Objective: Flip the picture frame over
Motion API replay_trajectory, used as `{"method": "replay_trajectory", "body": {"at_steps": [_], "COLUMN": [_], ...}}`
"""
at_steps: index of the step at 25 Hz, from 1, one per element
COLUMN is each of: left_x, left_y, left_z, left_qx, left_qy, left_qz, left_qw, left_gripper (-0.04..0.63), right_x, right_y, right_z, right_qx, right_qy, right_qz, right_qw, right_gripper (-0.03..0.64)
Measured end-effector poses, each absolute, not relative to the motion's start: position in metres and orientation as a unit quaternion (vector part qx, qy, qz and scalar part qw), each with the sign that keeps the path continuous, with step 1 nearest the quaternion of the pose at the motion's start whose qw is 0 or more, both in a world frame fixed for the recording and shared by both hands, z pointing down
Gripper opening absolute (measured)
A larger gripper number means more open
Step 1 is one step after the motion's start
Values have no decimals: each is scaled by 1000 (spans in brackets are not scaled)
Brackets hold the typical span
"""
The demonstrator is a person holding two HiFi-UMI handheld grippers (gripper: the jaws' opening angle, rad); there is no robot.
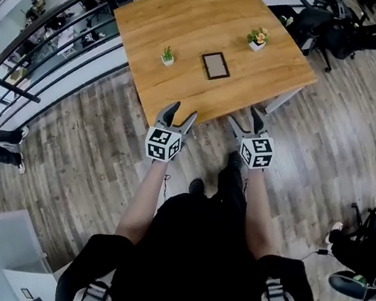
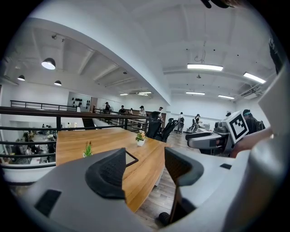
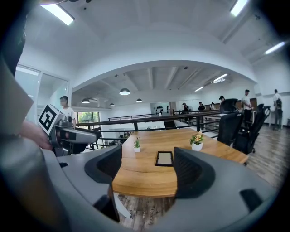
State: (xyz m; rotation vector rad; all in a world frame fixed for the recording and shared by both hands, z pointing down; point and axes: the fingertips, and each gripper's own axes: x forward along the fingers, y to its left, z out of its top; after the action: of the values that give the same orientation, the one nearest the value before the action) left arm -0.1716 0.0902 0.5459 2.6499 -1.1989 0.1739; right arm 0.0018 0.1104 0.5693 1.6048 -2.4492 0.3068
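Picture frame (image 1: 215, 65) is lying flat midway across the table (image 1: 197, 18), its long axis running roughly away from the person. Left gripper (image 1: 179, 111) and right gripper (image 1: 245, 119) are hovering by the near edge, jaws spread and empty. The right is sighting the frame squarely, so it is probably better placed.

Floor print (image 3: 153, 216): faint lettering on the floorboards just below the desk (image 3: 140, 179) edge, and I can't read it.
My marker cubes (image 1: 163, 144): black-and-white square patterns only, no letters.
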Motion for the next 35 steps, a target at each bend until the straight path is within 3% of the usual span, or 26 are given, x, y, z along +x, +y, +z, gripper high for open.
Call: {"method": "replay_trajectory", "body": {"at_steps": [18,35], "left_x": [-146,-110], "left_y": [-43,-119], "left_z": [557,575], "left_qx": [853,782], "left_qy": [-500,-589], "left_qz": [70,42], "left_qw": [133,198], "left_gripper": [275,275], "right_x": [55,103], "right_y": [-60,-166], "right_z": [584,609], "right_qx": [486,412], "right_qy": [-859,-891], "right_qz": [112,126], "right_qw": [118,142], "right_gripper": [345,341]}}
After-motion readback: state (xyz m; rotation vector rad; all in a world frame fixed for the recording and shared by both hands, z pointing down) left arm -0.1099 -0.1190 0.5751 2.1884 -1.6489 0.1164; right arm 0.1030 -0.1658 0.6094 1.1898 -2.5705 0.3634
